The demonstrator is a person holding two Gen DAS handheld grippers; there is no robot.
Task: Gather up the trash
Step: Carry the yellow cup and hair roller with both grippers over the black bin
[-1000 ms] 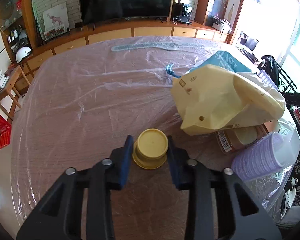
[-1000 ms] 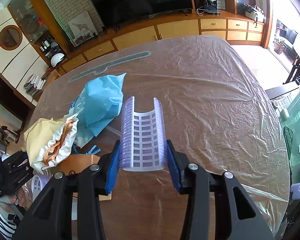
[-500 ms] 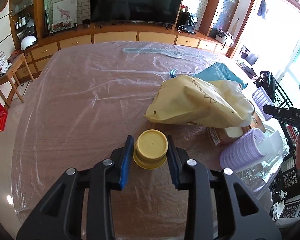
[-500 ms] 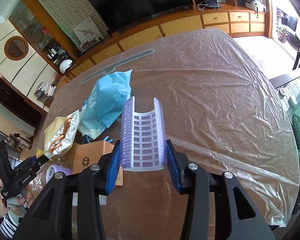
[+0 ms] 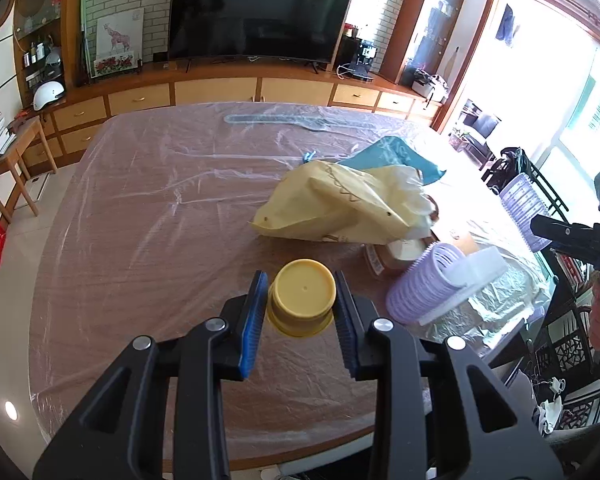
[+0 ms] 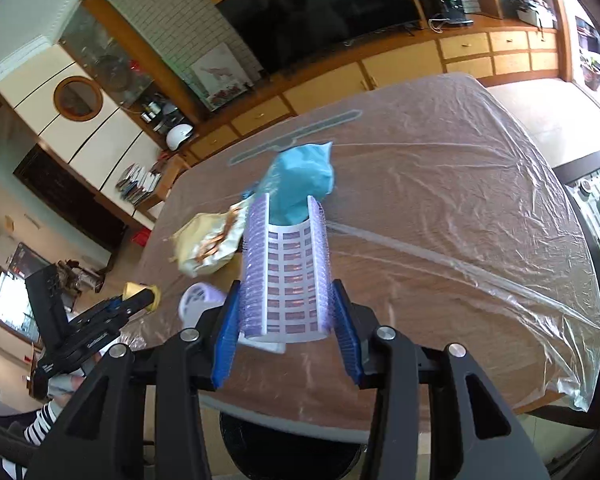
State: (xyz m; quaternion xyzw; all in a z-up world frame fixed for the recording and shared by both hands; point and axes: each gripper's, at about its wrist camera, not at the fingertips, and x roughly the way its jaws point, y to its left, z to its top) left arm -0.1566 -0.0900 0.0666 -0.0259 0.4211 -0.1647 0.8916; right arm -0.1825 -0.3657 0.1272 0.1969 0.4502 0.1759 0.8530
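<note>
My left gripper is shut on a round yellow lid and holds it above the plastic-covered table. My right gripper is shut on a purple ribbed plastic tray, held upright over the table's near edge. The tray also shows at the far right of the left wrist view. A second purple tray lies on the table by a yellow bag, a blue bag and a brown carton. The left gripper with the lid shows in the right wrist view.
A dark round bin sits under the table edge below my right gripper. A TV cabinet runs behind the table. A side table with books stands at the left, chairs and clutter at the right.
Both grippers have pulled back toward the table's near edge with their loads. The right gripper has tilted and the bin has come into view beneath it.
</note>
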